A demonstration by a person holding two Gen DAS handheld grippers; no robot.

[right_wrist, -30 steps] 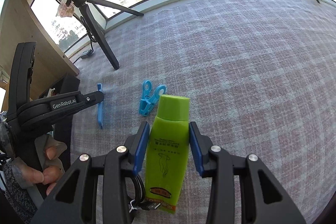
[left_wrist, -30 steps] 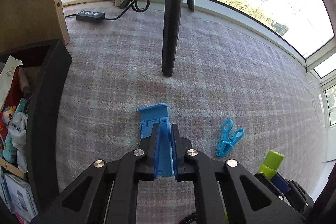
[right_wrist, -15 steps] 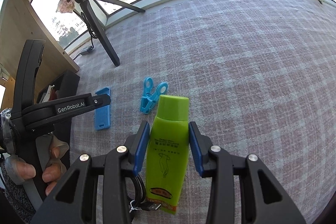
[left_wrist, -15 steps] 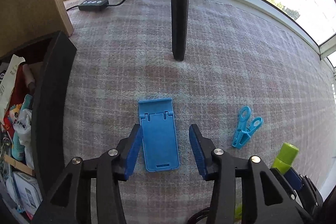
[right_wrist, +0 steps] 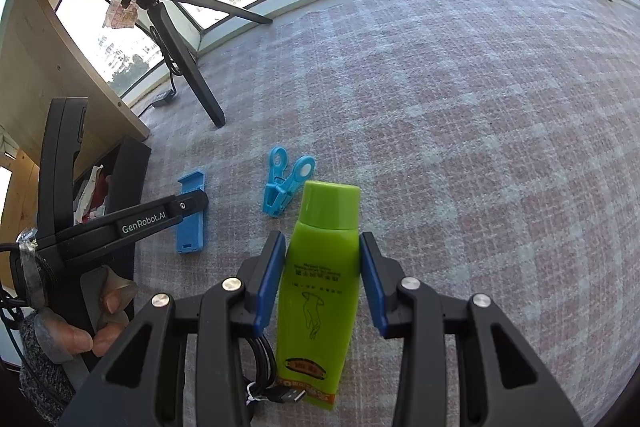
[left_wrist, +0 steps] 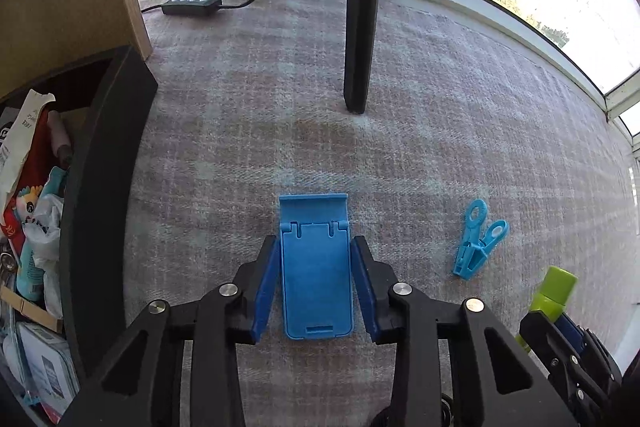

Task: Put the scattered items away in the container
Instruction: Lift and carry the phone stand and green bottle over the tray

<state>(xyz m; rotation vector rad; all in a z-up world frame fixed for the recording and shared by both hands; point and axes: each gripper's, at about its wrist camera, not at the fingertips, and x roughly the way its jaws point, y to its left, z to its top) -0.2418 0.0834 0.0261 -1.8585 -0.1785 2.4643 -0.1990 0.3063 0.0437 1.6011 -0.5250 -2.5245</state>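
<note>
On the checked carpet (left_wrist: 460, 131), seen from the left wrist, a flat blue phone stand (left_wrist: 316, 275) lies between the blue pads of the left gripper (left_wrist: 316, 291). Its jaws have just been closing around the stand and now sit just beside its long edges; a thin gap shows on each side, so the pads do not press on it. At left stands the dark container (left_wrist: 100, 195), already holding packets and small boxes; its wall is near the left gripper. A blue clothes peg (left_wrist: 478, 247) lies on the carpet to the right of the stand, well apart from it. Further back, a black tripod leg (left_wrist: 360, 27) rests on the carpet and a black power strip (left_wrist: 192, 5) lies near the window.

From the right wrist, the right gripper (right_wrist: 322, 287) has its jaws pinching a green bottle (right_wrist: 320, 291) by the sides, cap pointing away from the camera. The peg (right_wrist: 286, 183) lies just beyond the cap. At left, a hand (right_wrist: 80, 331) holds the left gripper, whose finger crosses over the stand (right_wrist: 192, 215).
</note>
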